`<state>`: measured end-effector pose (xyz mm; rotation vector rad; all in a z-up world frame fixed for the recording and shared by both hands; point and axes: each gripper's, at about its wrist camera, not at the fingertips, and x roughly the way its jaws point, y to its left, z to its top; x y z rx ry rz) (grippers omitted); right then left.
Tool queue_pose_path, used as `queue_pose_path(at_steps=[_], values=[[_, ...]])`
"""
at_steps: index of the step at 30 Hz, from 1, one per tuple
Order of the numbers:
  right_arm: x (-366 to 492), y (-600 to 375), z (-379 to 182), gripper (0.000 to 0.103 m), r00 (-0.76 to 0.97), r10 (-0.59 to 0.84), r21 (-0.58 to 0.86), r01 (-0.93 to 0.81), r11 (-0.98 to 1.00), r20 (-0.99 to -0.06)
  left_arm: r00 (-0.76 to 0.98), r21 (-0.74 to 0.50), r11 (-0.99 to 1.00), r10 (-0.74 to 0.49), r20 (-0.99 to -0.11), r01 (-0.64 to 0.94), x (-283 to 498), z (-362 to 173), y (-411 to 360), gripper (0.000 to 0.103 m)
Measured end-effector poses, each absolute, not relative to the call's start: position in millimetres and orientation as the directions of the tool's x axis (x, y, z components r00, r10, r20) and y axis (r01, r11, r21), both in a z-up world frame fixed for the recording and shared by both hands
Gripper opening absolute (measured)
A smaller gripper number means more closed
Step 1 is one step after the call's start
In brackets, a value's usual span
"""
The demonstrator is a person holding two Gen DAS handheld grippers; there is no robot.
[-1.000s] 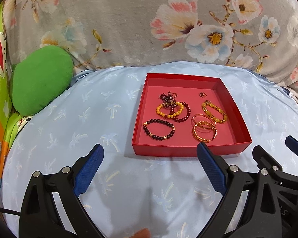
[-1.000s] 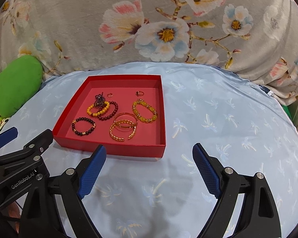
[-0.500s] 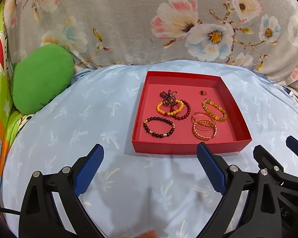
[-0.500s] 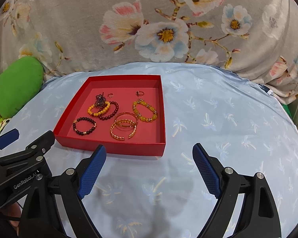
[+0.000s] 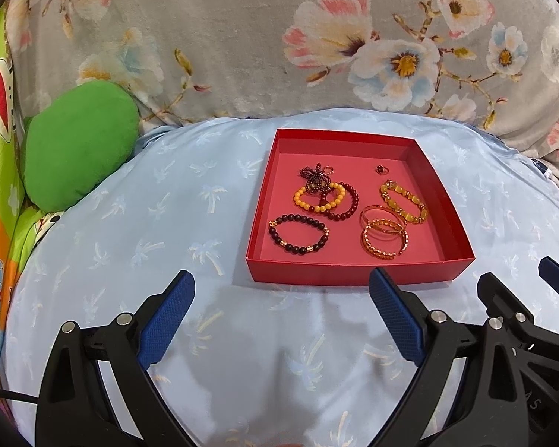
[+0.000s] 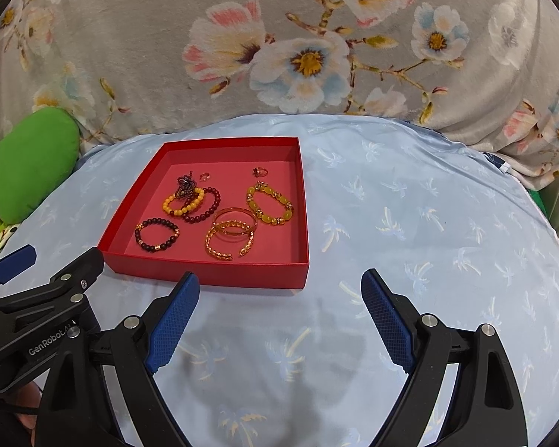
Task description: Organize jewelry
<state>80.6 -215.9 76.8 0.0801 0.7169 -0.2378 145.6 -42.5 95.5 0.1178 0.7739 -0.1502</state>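
A shallow red tray (image 5: 357, 280) (image 6: 212, 275) lies on a light blue cloth. In it are a dark bead bracelet (image 5: 298, 232) (image 6: 156, 234), a yellow bead bracelet (image 5: 318, 196) (image 6: 183, 201), a maroon bead bracelet (image 5: 348, 203) (image 6: 205, 206), gold bangles (image 5: 384, 236) (image 6: 230, 236), an amber bracelet (image 5: 404, 201) (image 6: 270, 203), a beaded ornament (image 5: 316, 178) and two small rings (image 6: 260, 171). My left gripper (image 5: 281, 313) is open and empty, short of the tray's near wall. My right gripper (image 6: 279, 309) is open and empty, near the tray's front right corner.
A green cushion (image 5: 74, 149) (image 6: 29, 164) lies at the left edge of the blue cloth (image 5: 149, 223). A grey floral blanket (image 5: 279, 37) rises behind. The right gripper's fingers show at the right of the left wrist view (image 5: 518, 305).
Both grippers have drawn back and up slightly; the tray sits a little farther off. The jaws stay open and the jewelry has not moved.
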Motion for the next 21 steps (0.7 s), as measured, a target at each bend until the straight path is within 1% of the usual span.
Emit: queue_pose_path(at_steps=[4, 10, 21], values=[[80.6, -215.9, 77.2, 0.085, 0.728, -0.19, -0.01, 0.243, 0.97, -0.658, 0.707, 0.054, 0.984, -0.085, -0.702, 0.171, 145.4, 95.6, -42.9, 0.09], [81.4, -215.6, 76.7, 0.085, 0.728, -0.188, -0.01, 0.241, 0.97, -0.659, 0.685, 0.045, 0.984, -0.086, -0.723, 0.171, 149.7, 92.6, -42.9, 0.09], [81.1, -215.2, 76.6, 0.085, 0.728, -0.186, -0.007, 0.243, 0.97, -0.66, 0.687, 0.047, 0.985, -0.084, -0.722, 0.169, 150.1, 92.0, -41.4, 0.09]])
